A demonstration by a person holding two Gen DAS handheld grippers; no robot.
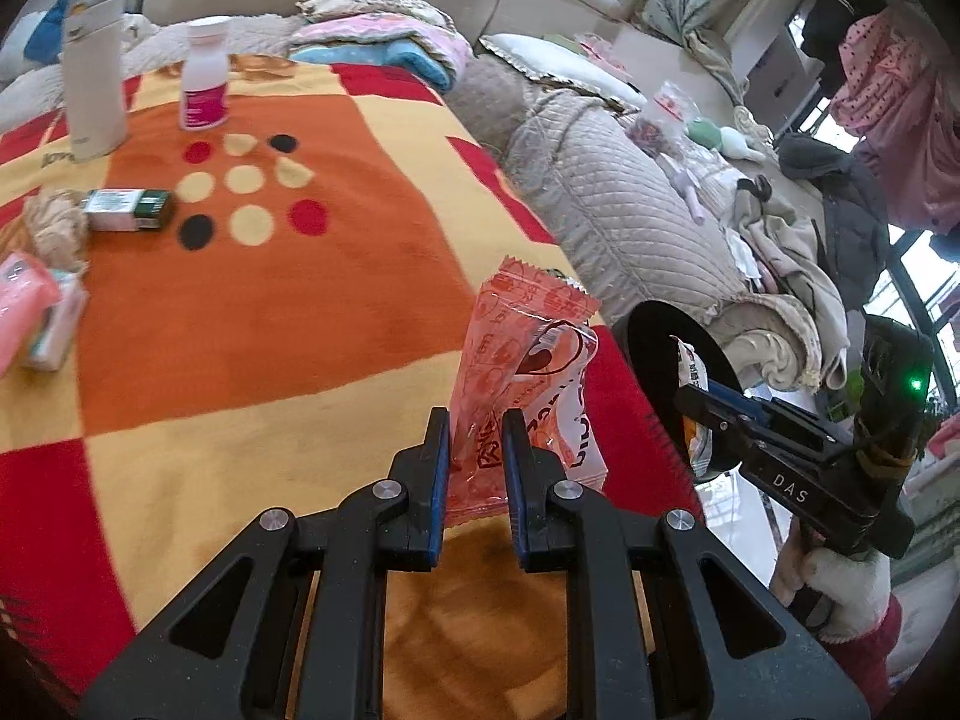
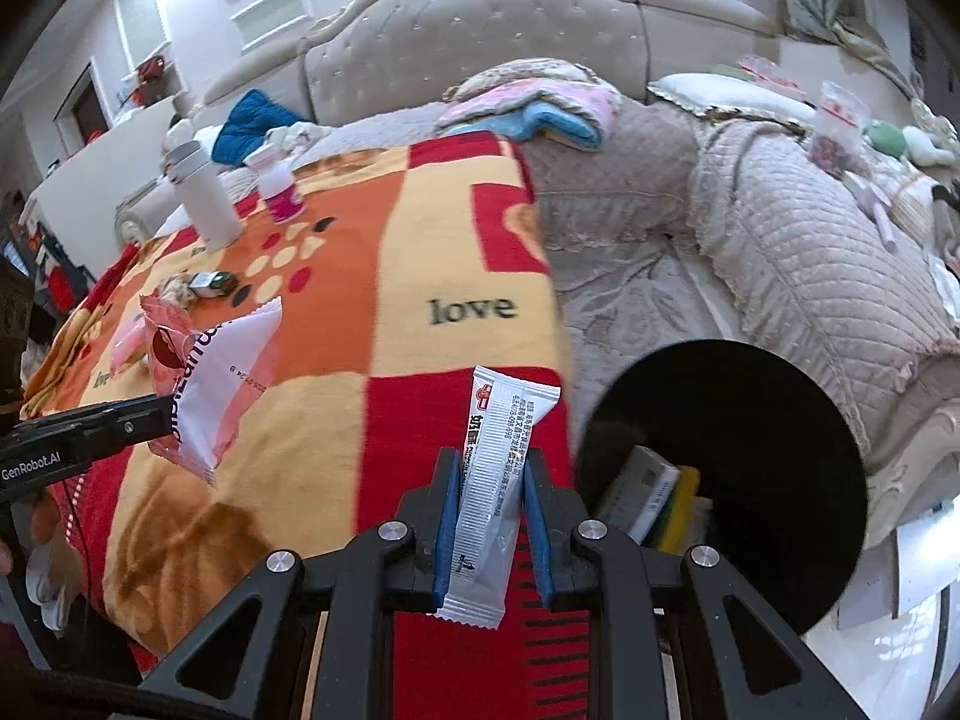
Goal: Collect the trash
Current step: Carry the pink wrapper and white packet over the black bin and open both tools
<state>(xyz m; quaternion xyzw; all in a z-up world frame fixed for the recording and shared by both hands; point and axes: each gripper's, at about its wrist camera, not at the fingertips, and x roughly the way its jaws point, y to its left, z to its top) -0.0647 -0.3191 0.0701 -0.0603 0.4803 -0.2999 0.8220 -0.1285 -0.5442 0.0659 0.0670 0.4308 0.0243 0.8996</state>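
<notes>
My left gripper (image 1: 475,438) is shut on a pink and white snack wrapper (image 1: 528,384), held upright above the blanket; it also shows in the right wrist view (image 2: 210,384). My right gripper (image 2: 492,480) is shut on a silver and white sachet (image 2: 498,480), held just left of the black trash bin (image 2: 750,438). In the left wrist view the right gripper (image 1: 702,402) holds the sachet (image 1: 693,372) in front of the bin (image 1: 666,354). Some boxes lie inside the bin.
On the orange, red and yellow blanket (image 1: 270,312) stand a white flask (image 1: 93,78) and a pink-labelled bottle (image 1: 204,75). A green box (image 1: 129,210), a crumpled tissue (image 1: 54,228) and pink packets (image 1: 36,312) lie at the left. A quilted sofa (image 1: 618,198) is right.
</notes>
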